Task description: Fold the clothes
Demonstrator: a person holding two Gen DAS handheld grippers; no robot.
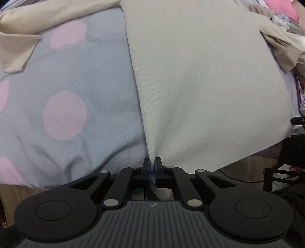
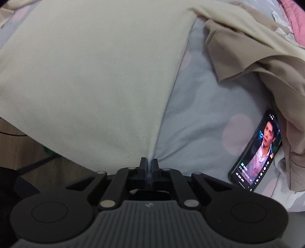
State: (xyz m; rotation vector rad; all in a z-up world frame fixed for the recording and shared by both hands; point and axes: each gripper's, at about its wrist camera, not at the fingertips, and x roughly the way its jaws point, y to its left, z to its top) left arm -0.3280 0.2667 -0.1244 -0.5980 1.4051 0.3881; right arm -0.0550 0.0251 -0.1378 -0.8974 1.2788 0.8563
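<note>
A cream long-sleeved top (image 1: 205,85) lies spread flat on a grey bedsheet with pink dots (image 1: 76,106). My left gripper (image 1: 152,162) is shut on the top's near left hem corner at the bed's front edge. My right gripper (image 2: 149,162) is shut on the same cream top (image 2: 91,80) at its near right hem corner. One sleeve (image 1: 28,28) stretches out to the far left in the left wrist view. The other sleeve (image 2: 247,47) lies crumpled at the right.
A phone (image 2: 256,152) with a lit screen lies on the sheet (image 2: 200,114) to the right of the top. A pile of pink and white clothes (image 1: 282,11) sits at the far right. Wooden floor (image 1: 244,166) and a black stand (image 1: 284,171) show below the bed edge.
</note>
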